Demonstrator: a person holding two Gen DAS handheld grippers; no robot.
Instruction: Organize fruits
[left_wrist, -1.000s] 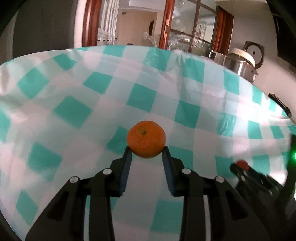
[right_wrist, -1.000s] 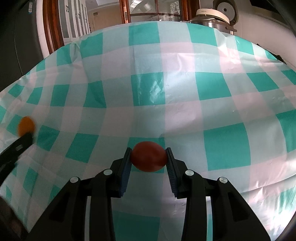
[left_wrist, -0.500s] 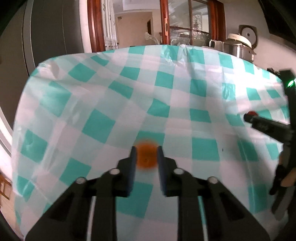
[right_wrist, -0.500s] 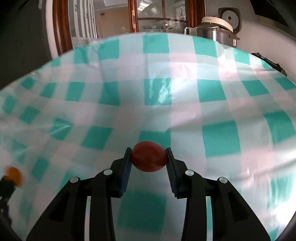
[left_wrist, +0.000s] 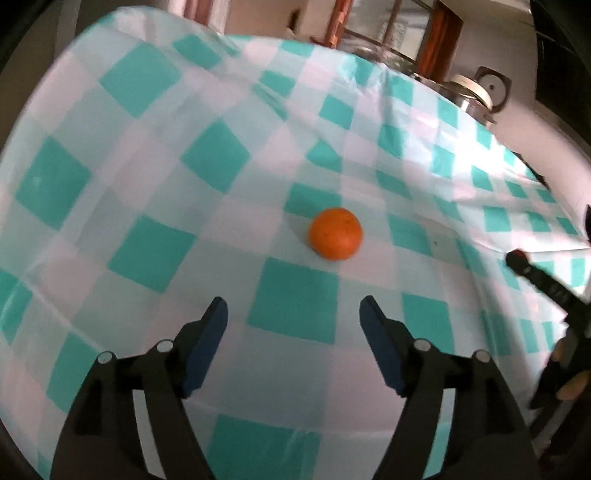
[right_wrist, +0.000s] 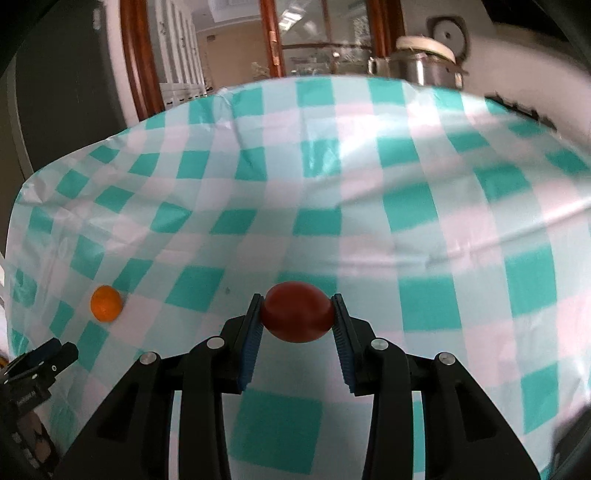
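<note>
**Placing fruit: one down, one to go**

Your left gripper (left_wrist: 293, 314) hangs with jaws wide apart; the orange (left_wrist: 335, 233) sits free on the tablecloth (left_wrist: 147, 155) at its 12 o'clock. Your right gripper (right_wrist: 295, 314) is clamped on the red fruit (right_wrist: 295, 312), not yet placed.

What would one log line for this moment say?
left tool: open, empty | orange: on cloth, beyond left tool | right tool: shut on red fruit
</note>
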